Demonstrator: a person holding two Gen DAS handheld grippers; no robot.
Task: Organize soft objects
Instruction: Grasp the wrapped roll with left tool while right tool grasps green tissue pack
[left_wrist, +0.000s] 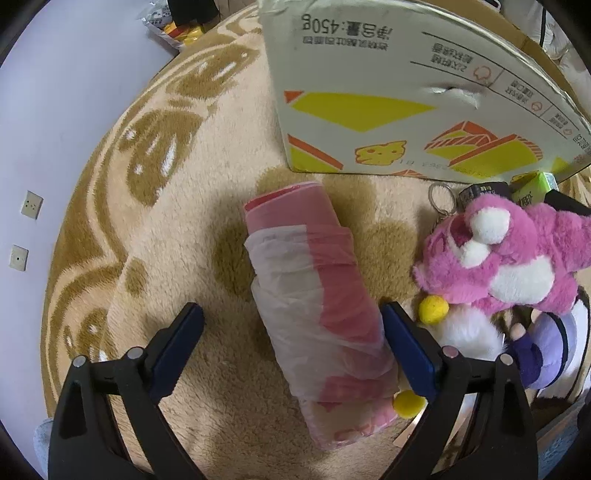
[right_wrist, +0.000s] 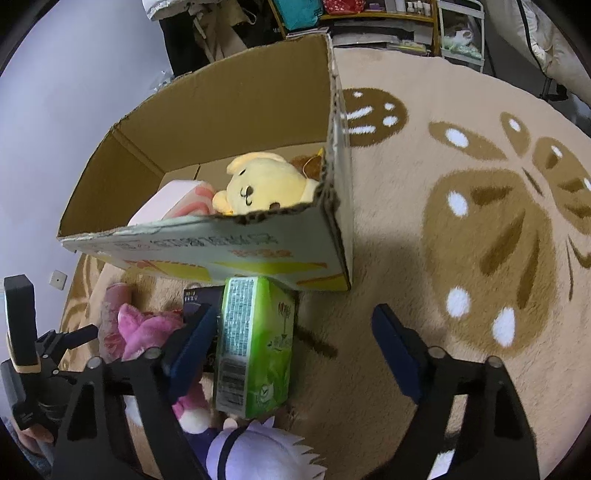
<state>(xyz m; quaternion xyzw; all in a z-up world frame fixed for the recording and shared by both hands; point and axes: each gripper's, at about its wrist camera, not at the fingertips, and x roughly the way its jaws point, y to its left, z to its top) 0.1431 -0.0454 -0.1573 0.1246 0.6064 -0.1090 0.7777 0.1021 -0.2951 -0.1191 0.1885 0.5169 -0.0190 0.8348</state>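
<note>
In the left wrist view a pink rolled towel in a clear plastic bag (left_wrist: 317, 314) lies on the rug between the fingers of my open left gripper (left_wrist: 293, 321). A pink plush bear (left_wrist: 517, 254) lies to its right, over a purple and white plush (left_wrist: 550, 343). In the right wrist view my right gripper (right_wrist: 295, 325) is open over a green tissue pack (right_wrist: 255, 347). The cardboard box (right_wrist: 229, 110) stands beyond it and holds a yellow plush bear (right_wrist: 266, 184) and a pink roll (right_wrist: 173, 203). The pink plush (right_wrist: 147, 328) and purple plush (right_wrist: 251, 450) lie to the lower left.
A round beige and brown rug (right_wrist: 461, 221) covers the floor. The box side (left_wrist: 406, 103) rises just beyond the towel. A dark small box (right_wrist: 195, 295) lies beside the tissue pack. Shelves and clutter (right_wrist: 369, 14) stand behind; snack packets (left_wrist: 177, 26) lie off the rug.
</note>
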